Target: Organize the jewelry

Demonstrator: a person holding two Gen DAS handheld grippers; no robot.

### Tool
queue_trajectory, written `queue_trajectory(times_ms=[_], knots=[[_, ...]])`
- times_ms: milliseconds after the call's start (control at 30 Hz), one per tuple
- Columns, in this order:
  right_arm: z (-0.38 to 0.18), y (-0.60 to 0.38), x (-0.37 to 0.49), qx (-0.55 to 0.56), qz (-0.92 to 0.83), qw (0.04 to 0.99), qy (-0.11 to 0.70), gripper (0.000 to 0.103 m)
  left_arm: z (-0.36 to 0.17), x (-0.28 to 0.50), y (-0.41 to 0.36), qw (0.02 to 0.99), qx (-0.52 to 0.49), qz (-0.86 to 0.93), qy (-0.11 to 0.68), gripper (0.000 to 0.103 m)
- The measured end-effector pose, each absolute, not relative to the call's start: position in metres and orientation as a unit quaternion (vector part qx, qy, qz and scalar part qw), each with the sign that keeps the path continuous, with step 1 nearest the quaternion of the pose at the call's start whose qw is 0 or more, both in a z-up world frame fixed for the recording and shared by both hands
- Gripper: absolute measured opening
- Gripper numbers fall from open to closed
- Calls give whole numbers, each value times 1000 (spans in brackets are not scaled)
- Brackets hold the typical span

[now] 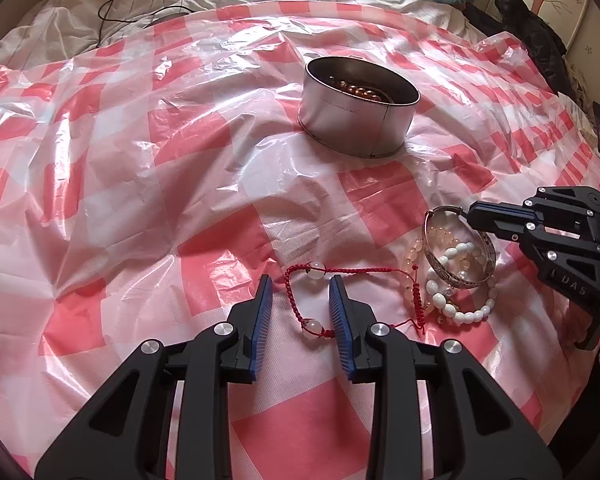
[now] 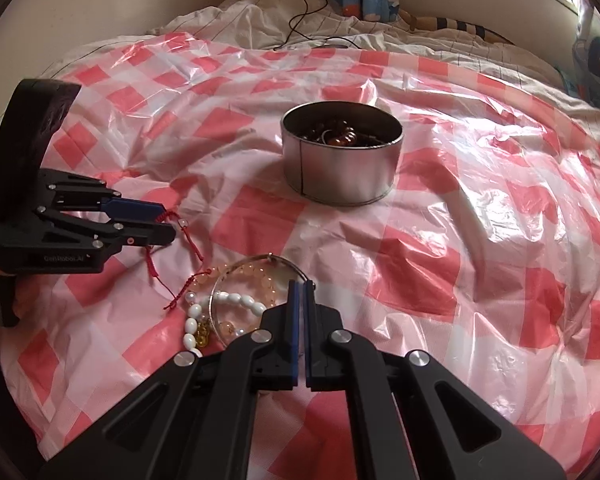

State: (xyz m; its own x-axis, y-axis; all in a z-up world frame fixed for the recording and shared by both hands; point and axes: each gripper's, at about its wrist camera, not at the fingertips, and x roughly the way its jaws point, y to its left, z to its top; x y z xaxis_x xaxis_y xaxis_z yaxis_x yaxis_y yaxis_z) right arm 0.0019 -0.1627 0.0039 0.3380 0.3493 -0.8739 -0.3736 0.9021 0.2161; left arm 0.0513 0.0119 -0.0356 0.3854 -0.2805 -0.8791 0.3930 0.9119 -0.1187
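A round metal tin [image 1: 358, 106] holding brown beads stands on the checked sheet; it also shows in the right wrist view [image 2: 342, 160]. My left gripper [image 1: 301, 280] is open, its fingers on either side of a red cord bracelet [image 1: 300, 300] with pale beads, also seen in the right wrist view [image 2: 188, 240]. My right gripper [image 2: 302, 286] is shut on the rim of a silver bangle [image 1: 456, 248], lifting one edge. Under the bangle lie a white bead bracelet [image 1: 460, 308] and a pale pink bead bracelet [image 2: 252, 276].
A red and white checked plastic sheet [image 1: 180, 168] covers a bed. A black cable [image 2: 300, 20] lies on the white bedding behind it. Dark clothing [image 1: 540, 36] is at the far right in the left wrist view.
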Motion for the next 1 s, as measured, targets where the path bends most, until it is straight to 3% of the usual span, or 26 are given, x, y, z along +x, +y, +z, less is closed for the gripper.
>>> queue_trajectory(times_ms=[33,100,200,267,300,367,500,567,600,667,767,1000], knots=[[3,-164,3,-12,216,818,533,23,-36,51,12,830,55,-203,516,28],[4,-164,3,-17,207,825,526,50,-36,52,11,830,55,-203,517,30],[6,-159,2,-22,217,825,522,50,-37,51,10,829,56,-205,517,32],[4,-156,1,-29,219,822,524,46,-37,51,10,829,56,-205,517,33],[3,-156,1,-28,222,821,526,36,-37,51,10,829,56,-204,517,33],[1,-156,1,-25,223,818,530,26,-37,51,10,829,56,-204,517,33],[-5,-157,2,-30,217,813,540,20,-38,51,9,828,56,-204,518,33],[-4,-155,1,-35,219,814,537,6,-39,52,9,828,56,-203,519,33],[-2,-155,0,-36,220,816,534,4,-40,52,9,829,57,-203,518,33],[2,-155,-1,-39,220,821,526,3,-39,52,8,829,61,-204,516,32],[9,-163,1,-26,214,830,515,3,-36,50,6,832,69,-209,510,3],[23,-202,15,33,158,853,497,3,-9,49,23,858,17,-217,465,2]])
